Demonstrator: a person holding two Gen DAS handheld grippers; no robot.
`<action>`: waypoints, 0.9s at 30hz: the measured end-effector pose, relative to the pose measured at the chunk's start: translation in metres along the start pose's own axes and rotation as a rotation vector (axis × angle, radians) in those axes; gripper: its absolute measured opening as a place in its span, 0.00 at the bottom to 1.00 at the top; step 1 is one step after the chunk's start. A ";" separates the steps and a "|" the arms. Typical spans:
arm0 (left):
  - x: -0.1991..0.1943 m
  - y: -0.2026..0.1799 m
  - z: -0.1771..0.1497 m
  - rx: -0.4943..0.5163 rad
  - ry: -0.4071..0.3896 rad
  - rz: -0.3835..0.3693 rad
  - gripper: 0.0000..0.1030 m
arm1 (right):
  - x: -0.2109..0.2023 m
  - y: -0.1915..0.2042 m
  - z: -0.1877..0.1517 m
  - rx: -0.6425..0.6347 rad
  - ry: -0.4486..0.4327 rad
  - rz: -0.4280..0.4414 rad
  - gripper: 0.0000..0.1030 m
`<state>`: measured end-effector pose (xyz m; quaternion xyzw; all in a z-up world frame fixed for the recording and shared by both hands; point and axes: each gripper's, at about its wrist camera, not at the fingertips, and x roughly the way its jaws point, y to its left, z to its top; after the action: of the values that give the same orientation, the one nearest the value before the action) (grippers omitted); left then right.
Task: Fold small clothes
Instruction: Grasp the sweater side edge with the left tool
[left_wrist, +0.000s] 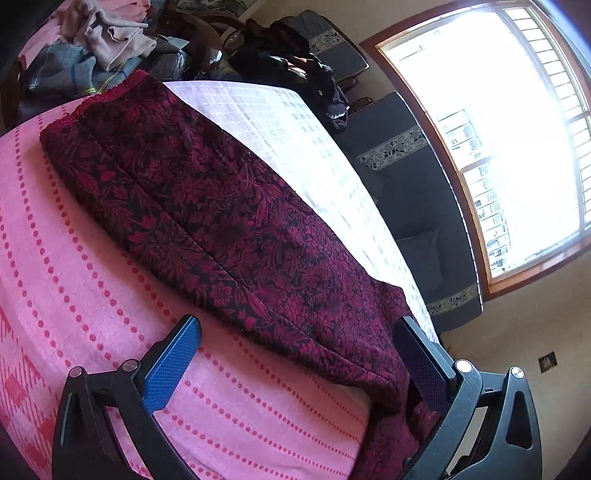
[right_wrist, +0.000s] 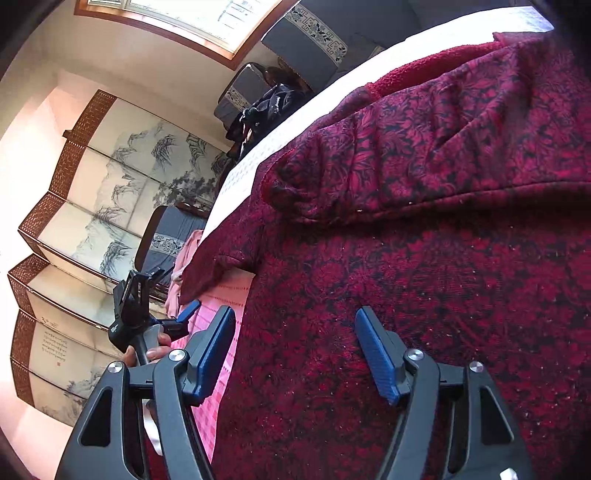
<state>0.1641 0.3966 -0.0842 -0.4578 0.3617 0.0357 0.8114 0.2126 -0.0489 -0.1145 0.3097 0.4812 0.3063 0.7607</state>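
Observation:
A dark red garment with a black leaf pattern (left_wrist: 207, 206) lies stretched across the pink dotted table cover (left_wrist: 74, 258). Its near end hangs over the table's edge. My left gripper (left_wrist: 299, 325) is open and wide, with that near end between its fingers; the blue pads do not press on it. In the right wrist view the same garment (right_wrist: 406, 258) fills the frame, with a layer folded over on top (right_wrist: 424, 147). My right gripper (right_wrist: 295, 314) hovers open just above the fabric, holding nothing. The left gripper (right_wrist: 177, 321) shows at the garment's far corner, held by a hand (right_wrist: 147, 350).
A heap of loose clothes (left_wrist: 99, 40) sits beyond the table's far end. Dark cushioned chairs (left_wrist: 406, 177) stand along the side by a bright window (left_wrist: 498, 129). A white checked cloth (left_wrist: 277, 122) covers the table's far side. A painted folding screen (right_wrist: 110, 184) lines the wall.

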 end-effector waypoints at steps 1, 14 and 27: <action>0.002 0.002 0.005 -0.012 -0.009 -0.007 0.99 | -0.001 -0.002 0.000 0.005 -0.003 0.004 0.64; 0.034 -0.010 0.027 0.029 -0.058 0.047 0.12 | -0.011 -0.010 -0.004 0.015 -0.016 0.044 0.66; 0.044 -0.276 -0.094 0.616 -0.067 -0.157 0.12 | -0.106 -0.051 0.010 0.085 -0.218 0.084 0.69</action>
<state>0.2522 0.1527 0.0565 -0.2156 0.2923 -0.1232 0.9235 0.1937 -0.1635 -0.0929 0.3931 0.3949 0.2818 0.7811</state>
